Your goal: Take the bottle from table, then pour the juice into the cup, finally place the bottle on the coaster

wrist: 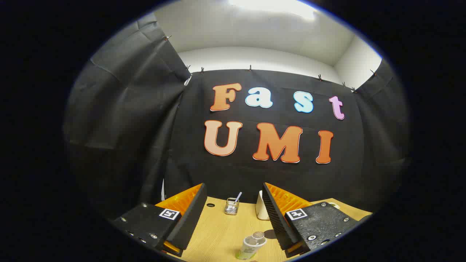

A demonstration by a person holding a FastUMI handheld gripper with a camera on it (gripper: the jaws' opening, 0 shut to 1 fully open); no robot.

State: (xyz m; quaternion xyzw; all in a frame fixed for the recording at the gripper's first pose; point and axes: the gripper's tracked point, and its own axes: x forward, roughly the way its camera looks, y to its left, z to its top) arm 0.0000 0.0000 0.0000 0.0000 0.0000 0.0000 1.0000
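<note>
My gripper (233, 203) is open, its two black-and-orange fingers spread wide with nothing between the pads. A small bottle (251, 245) with a clear cap and a pale green label stands on the wooden table (218, 233), low between the fingers and closer to the right finger (276, 214). Beyond the fingers, a white cup (261, 211) stands just behind the right finger, partly hidden by it. A pale round object (333, 205), possibly the coaster, peeks out past the right finger's base.
A small clear glass holder (232, 206) with a straw-like stick stands at the back of the table, left of the cup. A dark round hole (210, 205) sits in the tabletop near the left finger. The black cloth wall rises right behind the table.
</note>
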